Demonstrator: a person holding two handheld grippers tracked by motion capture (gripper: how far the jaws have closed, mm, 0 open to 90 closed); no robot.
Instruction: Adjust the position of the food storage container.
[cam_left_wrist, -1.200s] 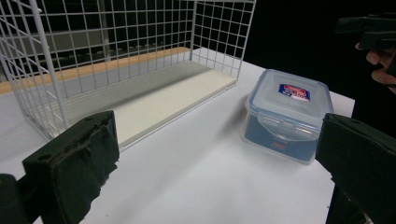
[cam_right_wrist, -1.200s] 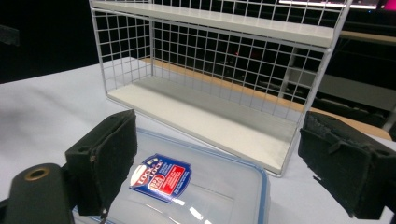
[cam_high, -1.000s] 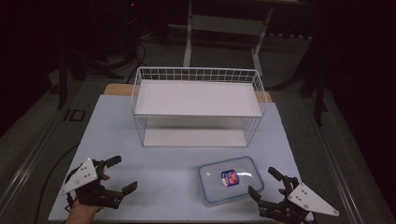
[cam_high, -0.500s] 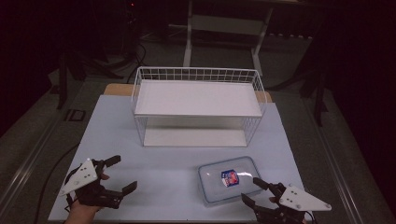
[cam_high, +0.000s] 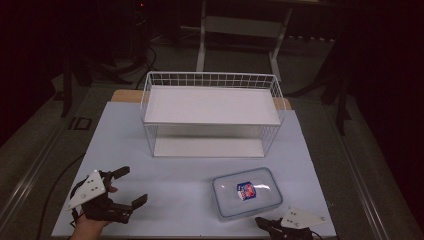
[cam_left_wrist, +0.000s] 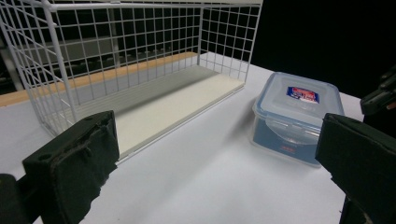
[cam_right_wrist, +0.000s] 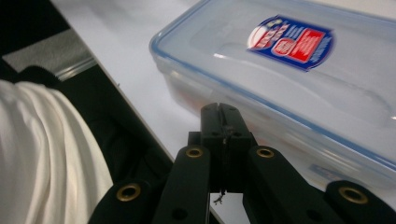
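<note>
Surroundings: dark room beyond the table; dim stands and cables behind the wire rack.
Table (cam_high: 125, 135): pale blue-white top, carrying the rack and the container.
Landmark: lidded plastic container (cam_high: 246, 192), clear with blue rim and a red-and-blue label on the lid; all places below refer to it.
Container place: on the table near the front edge, right of centre, lid on, lying flat.
Wire rack (cam_high: 212, 112): white, two white shelves, behind the container and well apart from it; its open front faces the container.
Rack in my left gripper view (cam_left_wrist: 116, 60): left of the container (cam_left_wrist: 296, 116), bare table between them.
My right gripper (cam_high: 270, 226): at the front edge of the table, just in front of the container's near side, low to the table.
Right jaws: have just been closing; now pressed together with nothing between them. In my right gripper view the closed tips (cam_right_wrist: 223, 122) lie just before the container wall (cam_right_wrist: 289, 93); contact cannot be told.
White cloth (cam_right_wrist: 42, 154): left of my right jaws, off the table edge.
My left gripper (cam_high: 122, 189): well to the left of the container, near the front edge.
Left jaws: wide apart, holding nothing; bare table between the pads (cam_left_wrist: 81, 158).
In the way: nothing stands between the container and the rack's lower shelf.
</note>
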